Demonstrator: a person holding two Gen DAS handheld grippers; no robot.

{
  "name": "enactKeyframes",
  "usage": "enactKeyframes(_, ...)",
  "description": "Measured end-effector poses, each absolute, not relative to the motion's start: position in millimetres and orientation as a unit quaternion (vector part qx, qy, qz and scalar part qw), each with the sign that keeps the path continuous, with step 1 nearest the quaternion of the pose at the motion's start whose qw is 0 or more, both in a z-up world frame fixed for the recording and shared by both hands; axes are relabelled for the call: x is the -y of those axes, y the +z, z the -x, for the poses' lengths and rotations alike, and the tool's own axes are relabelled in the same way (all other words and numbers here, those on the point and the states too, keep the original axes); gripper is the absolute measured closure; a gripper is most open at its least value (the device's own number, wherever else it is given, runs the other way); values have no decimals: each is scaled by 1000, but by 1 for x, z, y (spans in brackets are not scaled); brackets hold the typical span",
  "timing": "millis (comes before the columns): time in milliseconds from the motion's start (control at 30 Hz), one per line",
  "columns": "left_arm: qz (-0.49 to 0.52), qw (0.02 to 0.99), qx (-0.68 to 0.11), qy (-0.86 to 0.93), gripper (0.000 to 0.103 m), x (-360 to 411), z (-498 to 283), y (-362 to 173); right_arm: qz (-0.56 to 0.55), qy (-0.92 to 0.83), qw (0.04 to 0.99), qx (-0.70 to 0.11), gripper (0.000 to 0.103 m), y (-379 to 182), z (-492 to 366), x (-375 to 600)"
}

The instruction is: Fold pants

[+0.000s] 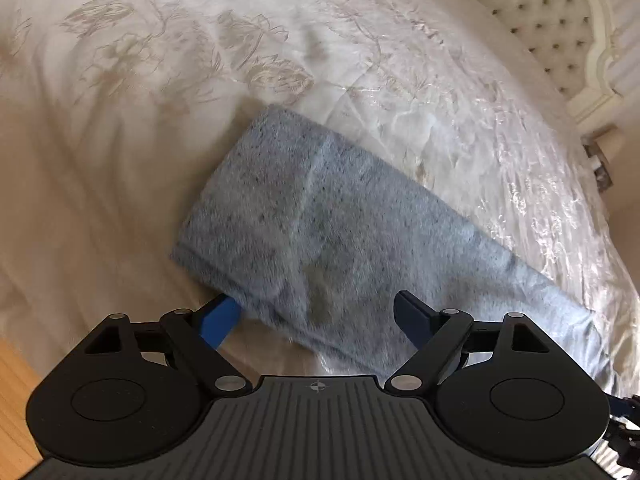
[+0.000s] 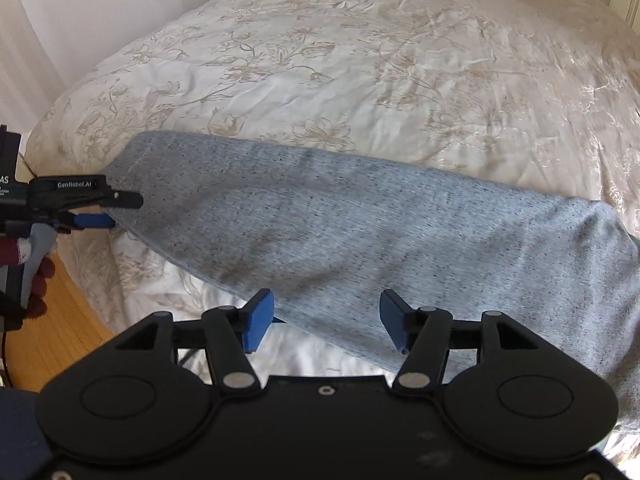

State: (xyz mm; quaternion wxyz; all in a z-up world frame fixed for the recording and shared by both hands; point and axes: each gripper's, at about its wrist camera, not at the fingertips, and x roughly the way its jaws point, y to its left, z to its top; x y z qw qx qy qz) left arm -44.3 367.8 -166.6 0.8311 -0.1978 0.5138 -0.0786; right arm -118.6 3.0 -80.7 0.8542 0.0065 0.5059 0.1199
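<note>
Grey knit pants [image 2: 340, 240] lie folded lengthwise across the floral bedspread [image 2: 360, 60], left gripper [image 1: 316, 316] and right gripper [image 2: 326, 320] both spread wide and empty at the near edge; pinch both layers squarely before the next fold.

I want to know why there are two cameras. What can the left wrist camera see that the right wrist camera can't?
Only the left wrist view shows the bedside table and most of the tufted headboard, which the right wrist view only clips at its top corner. Only the right wrist view shows the left tongs from the side at the pants' end, the hand holding them, and the white wall. Both show the grey pants lying on the flowered bedspread, wooden floor, and their own open tongs, the right tongs over the near edge of the pants.
</note>
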Motion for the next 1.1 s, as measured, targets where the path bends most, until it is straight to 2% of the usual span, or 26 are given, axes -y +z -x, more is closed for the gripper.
enactKeyframes(233, 215, 850, -474, -79, 19, -385, 34, -157, -2, 126, 855, -504, 39, -76, 116, -23)
enactKeyframes(533, 218, 824, -510, -118, 19, -375, 21, -172, -17, 134, 850, -509, 39, -87, 101, -37)
enactKeyframes(600, 229, 817, -519, -109, 20, -377, 17, -174, -27, 137, 847, -512, 42, -93, 93, -41)
enactKeyframes(667, 241, 808, -527, -106, 22, -380, 12, -176, -35, 136, 846, -514, 51, -99, 83, -45)
enactKeyframes(700, 242, 806, -530, -108, 26, -381, 10, -176, -38, 134, 846, -515, 53, -103, 77, -47)
enactKeyframes(767, 231, 809, -530, -103, 45, -382, 6, -174, -42, 125, 846, -517, 73, -109, 65, -51)
enactKeyframes(800, 225, 814, -527, -97, 60, -382, 5, -171, -47, 116, 846, -518, 80, -113, 57, -52)
enactKeyframes(833, 221, 818, -523, -95, 70, -384, 5, -168, -52, 107, 847, -518, 80, -116, 50, -53)
enactKeyframes(900, 218, 825, -511, -99, 75, -385, 8, -161, -69, 90, 847, -520, 80, -123, 35, -51)
enactKeyframes(1000, 213, 833, -499, -105, 76, -381, 10, -152, -92, 78, 841, -528, 83, -134, 16, -48)
enactKeyframes(1100, 205, 842, -488, -109, 76, -379, 14, -146, -91, 76, 831, -543, 91, -147, 3, -50)
